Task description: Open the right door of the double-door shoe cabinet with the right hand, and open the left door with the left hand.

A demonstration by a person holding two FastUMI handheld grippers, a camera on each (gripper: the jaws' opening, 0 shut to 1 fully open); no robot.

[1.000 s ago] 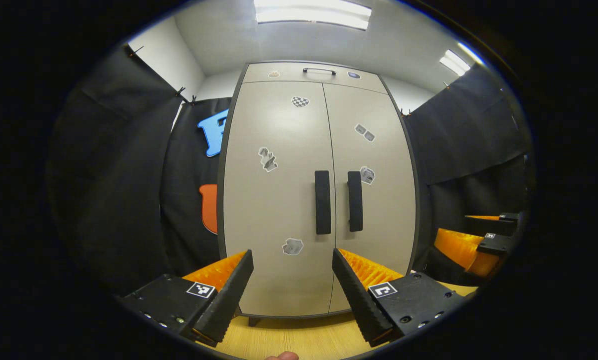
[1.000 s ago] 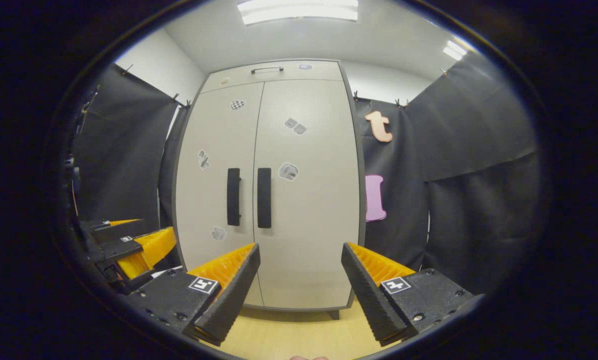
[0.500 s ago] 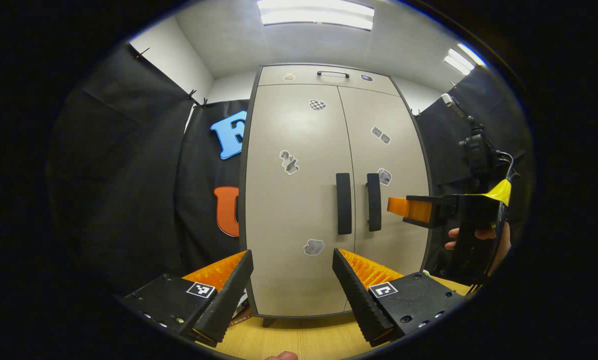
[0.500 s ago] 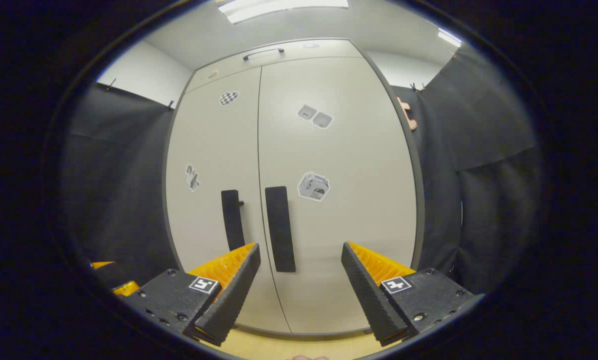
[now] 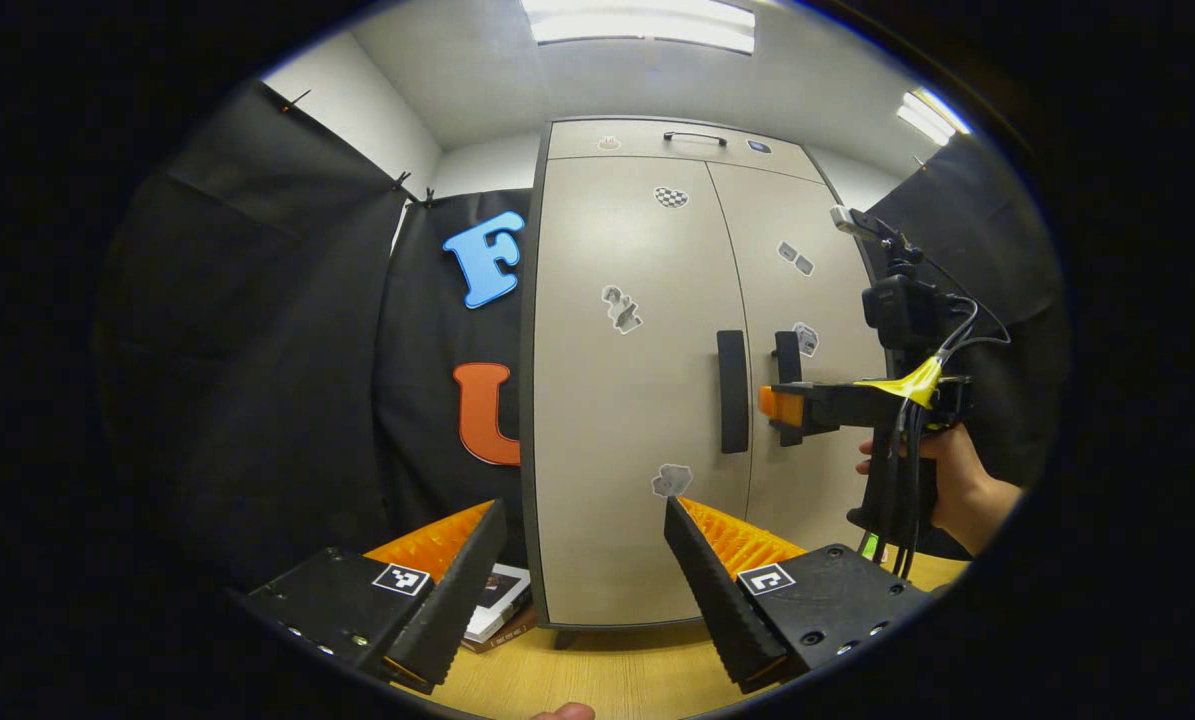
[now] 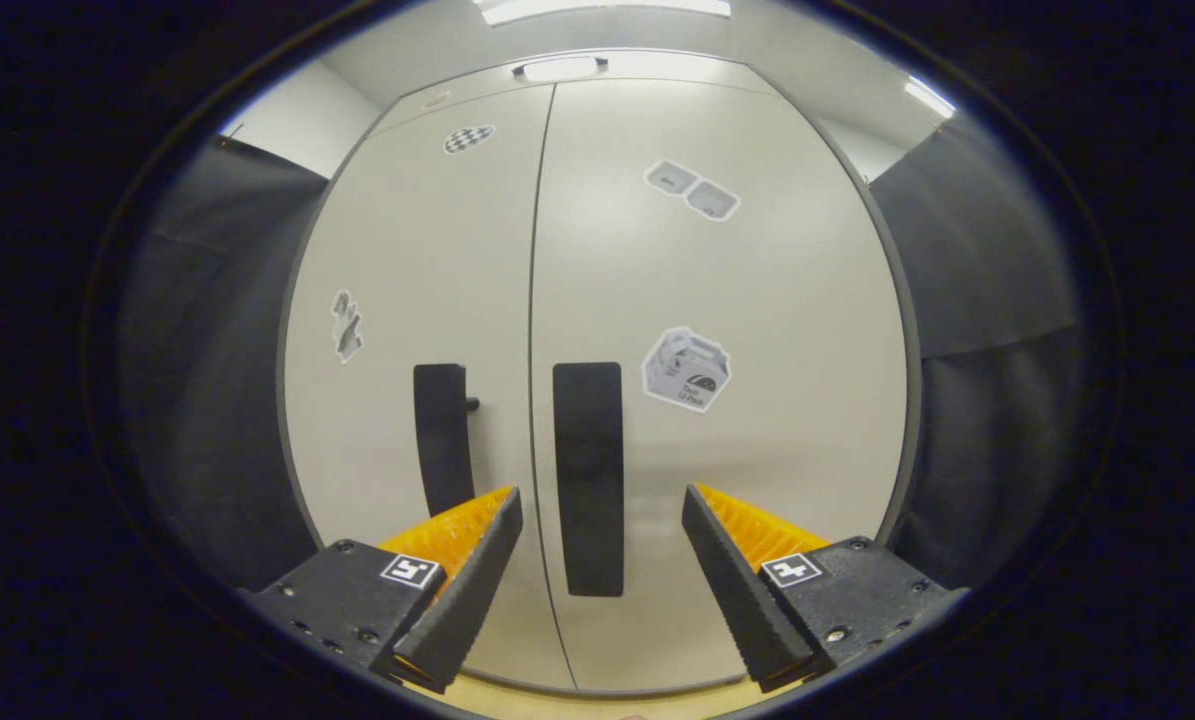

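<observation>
- Shoe cabinet (image 5: 637, 400) stands at centre and centre-right of the left gripper view, on a wooden floor (image 5: 597, 680); both doors look closed, so nothing inside it can be seen; a top panel with its own small handle (image 5: 695, 137) sits above the doors
- left gripper (image 5: 585, 545) at the bottom of its own view, jaws spread wide with nothing between them; a book-like item (image 5: 497, 595) lies on the floor beside the cabinet's lower left corner, partly hidden behind the left finger
- left door handle (image 5: 731, 392) and right door handle (image 5: 786, 360) run side by side along the middle seam; stickers dot both doors, too small to make out
- right gripper (image 5: 772, 402) at centre right of the left gripper view, held in a hand (image 5: 942, 478), its tip at the right door handle; contact cannot be judged from there
- right gripper view: right gripper (image 6: 602, 545) open wide, the right door handle (image 6: 589, 478) between and beyond its fingers, not clamped; left door handle (image 6: 442, 435) partly hidden by a finger
</observation>
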